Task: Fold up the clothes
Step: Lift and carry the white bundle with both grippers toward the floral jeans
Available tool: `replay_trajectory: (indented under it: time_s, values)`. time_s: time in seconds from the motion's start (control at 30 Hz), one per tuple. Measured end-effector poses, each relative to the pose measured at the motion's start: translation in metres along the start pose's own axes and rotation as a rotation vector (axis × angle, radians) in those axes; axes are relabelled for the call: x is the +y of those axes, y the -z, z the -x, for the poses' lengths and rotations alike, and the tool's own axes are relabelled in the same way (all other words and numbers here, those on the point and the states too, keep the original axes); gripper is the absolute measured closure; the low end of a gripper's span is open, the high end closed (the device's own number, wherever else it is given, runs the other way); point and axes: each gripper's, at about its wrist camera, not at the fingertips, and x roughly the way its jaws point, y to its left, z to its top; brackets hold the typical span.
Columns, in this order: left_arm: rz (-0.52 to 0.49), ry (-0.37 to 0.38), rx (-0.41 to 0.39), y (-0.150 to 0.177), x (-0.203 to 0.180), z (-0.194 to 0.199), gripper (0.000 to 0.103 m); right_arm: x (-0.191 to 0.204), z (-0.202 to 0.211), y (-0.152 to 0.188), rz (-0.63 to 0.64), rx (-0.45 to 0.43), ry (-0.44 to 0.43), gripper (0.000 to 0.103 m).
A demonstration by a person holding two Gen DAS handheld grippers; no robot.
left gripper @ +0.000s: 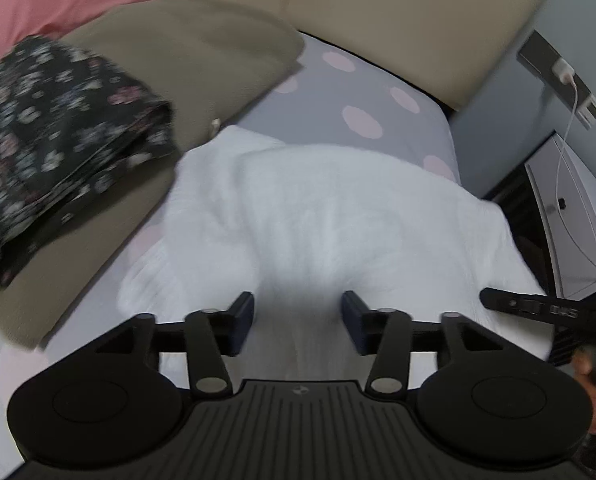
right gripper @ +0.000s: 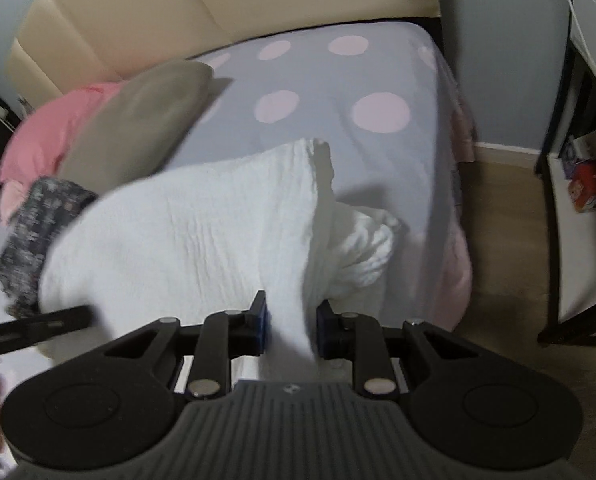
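A white textured cloth (left gripper: 318, 216) lies partly lifted over the grey bed sheet with pink dots (left gripper: 338, 92). My left gripper (left gripper: 298, 322) stands open, with the cloth running between its blue pads without being clamped. My right gripper (right gripper: 292, 322) has its jaws part closed with a fold of the white cloth (right gripper: 202, 232) pinched between them; the cloth hangs away from it, with a bunched end (right gripper: 362, 248) to the right. The right gripper also shows at the left wrist view's right edge (left gripper: 546, 308).
A folded dark floral garment (left gripper: 58, 148) sits on a folded olive garment (left gripper: 170, 92), with a pink garment (left gripper: 46, 4) behind. A beige headboard (left gripper: 378, 12) stands at the back. A white cabinet (left gripper: 570, 216) and wooden floor (right gripper: 506, 248) lie right of the bed.
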Motion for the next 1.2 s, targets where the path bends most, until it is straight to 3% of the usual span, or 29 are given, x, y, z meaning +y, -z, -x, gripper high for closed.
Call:
replay_trajectory:
  time_s: [0.13, 0.33, 0.47, 0.6, 0.7, 0.93, 1.2]
  values:
    - [0.059, 0.006, 0.019, 0.023, 0.009, 0.007, 0.042, -0.010, -0.012, 0.000, -0.027, 0.031, 0.009, 0.078]
    - [0.252, 0.075, 0.091, 0.071, 0.033, -0.011, 0.041, -0.015, -0.013, 0.002, -0.035, 0.032, 0.002, 0.078]
    - [0.373, 0.147, 0.110, 0.086, 0.041, -0.025, 0.042, -0.015, -0.011, 0.002, -0.040, 0.033, -0.002, 0.078]
    - [0.457, 0.215, 0.094, 0.087, 0.045, -0.031, 0.078, -0.015, -0.015, -0.001, -0.056, 0.036, -0.016, 0.078]
    - [0.444, 0.203, 0.072, 0.082, 0.043, -0.020, 0.090, -0.018, -0.009, -0.002, -0.076, 0.041, -0.034, 0.078]
    - [0.392, 0.171, -0.023, 0.045, 0.034, 0.043, 0.092, -0.020, 0.018, -0.012, -0.109, 0.050, -0.132, 0.079]
    - [0.272, 0.135, -0.106, -0.026, 0.006, 0.098, 0.093, -0.004, 0.058, -0.063, -0.133, 0.044, -0.244, 0.080]
